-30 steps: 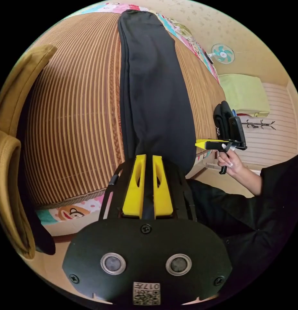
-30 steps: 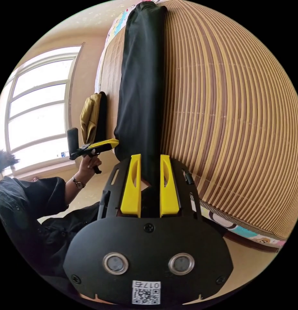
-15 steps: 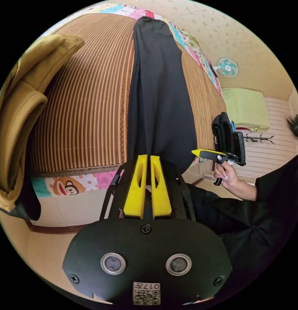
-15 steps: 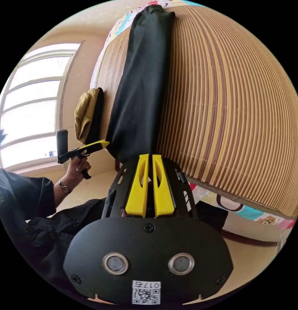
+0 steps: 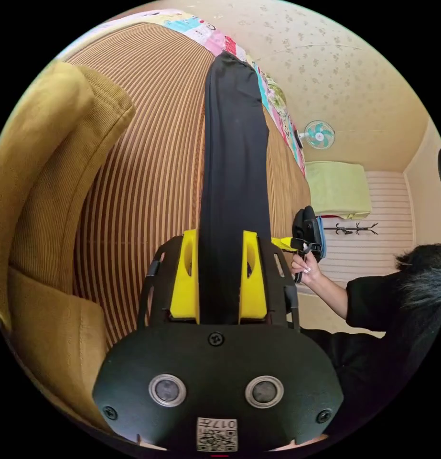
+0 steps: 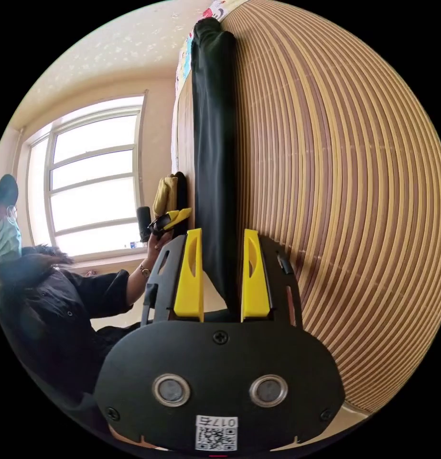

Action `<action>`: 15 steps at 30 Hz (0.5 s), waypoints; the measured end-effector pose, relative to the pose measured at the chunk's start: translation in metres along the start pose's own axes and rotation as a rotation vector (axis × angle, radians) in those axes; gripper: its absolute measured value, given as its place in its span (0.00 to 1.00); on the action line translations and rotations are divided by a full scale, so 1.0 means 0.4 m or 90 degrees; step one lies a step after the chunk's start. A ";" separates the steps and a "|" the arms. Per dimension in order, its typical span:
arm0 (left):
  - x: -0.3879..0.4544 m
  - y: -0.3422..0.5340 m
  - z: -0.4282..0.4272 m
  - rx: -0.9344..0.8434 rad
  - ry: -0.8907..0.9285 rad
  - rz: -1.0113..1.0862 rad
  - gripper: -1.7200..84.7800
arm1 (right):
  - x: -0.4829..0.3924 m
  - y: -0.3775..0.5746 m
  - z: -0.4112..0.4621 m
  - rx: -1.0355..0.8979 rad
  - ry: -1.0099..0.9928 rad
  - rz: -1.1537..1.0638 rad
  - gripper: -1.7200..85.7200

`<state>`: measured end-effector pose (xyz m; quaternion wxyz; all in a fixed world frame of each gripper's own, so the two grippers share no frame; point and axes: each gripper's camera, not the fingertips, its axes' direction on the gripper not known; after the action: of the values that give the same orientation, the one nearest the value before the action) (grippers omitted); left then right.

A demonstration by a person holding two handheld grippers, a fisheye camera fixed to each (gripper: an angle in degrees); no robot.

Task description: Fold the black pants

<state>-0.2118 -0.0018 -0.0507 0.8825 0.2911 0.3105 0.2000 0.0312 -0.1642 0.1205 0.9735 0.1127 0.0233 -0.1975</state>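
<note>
Bedding consists of a ribbed bamboo mat in brown and tan stripes, laid over a patterned cartoon sheet on a bed. Walls carry pale floral wallpaper; a small wall fan and a coat rack appear in the left gripper view, and a multi-pane window in the right gripper view.

Black pants lie along the mat as a long, narrow, smooth strip, their near end reaching between the jaws of both tools. A mustard corduroy garment with fine ribbing sits on the mat beside the pants.

Left tool: yellow jaws parted, black cloth running between them; firm pressure on it cannot be confirmed. Right tool: jaws likewise parted, cloth between them and closer to one jaw. A person in a black sleeve holds each tool by its handle.
</note>
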 end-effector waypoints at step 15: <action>0.074 0.003 -0.092 -0.024 0.362 0.088 0.07 | -0.108 0.035 -0.141 0.019 -0.301 -0.105 0.06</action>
<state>-0.2151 0.0294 -0.0862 0.7500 0.2271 0.5207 0.3388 -0.0029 -0.1224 0.0726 0.9306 0.0758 -0.1988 -0.2978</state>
